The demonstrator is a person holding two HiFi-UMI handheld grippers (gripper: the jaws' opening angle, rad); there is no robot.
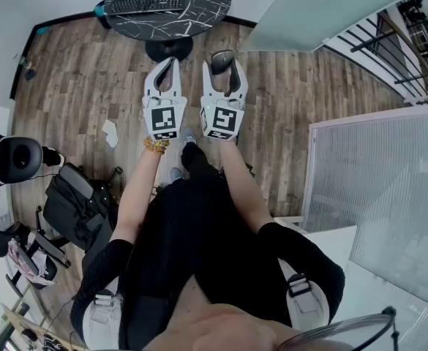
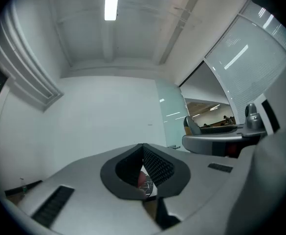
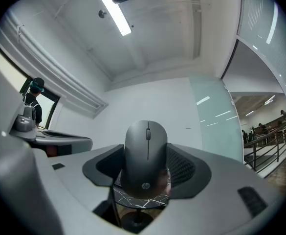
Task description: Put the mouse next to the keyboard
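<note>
R hand-held gripper (image 3: 145, 173) clamps mouse (image 3: 145, 151), kbd (image 1: 144, 4) ahead

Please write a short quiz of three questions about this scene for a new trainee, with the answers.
1. True or false: the mouse already lies on the round table.
2. Which gripper holds the mouse? A) the left gripper B) the right gripper C) neither
3. Fill in: the black thing lying on the round table is a ____.

Key:
1. False: the mouse is between the jaws of a gripper, away from the table.
2. B: the left gripper is shut and empty.
3. keyboard
</note>
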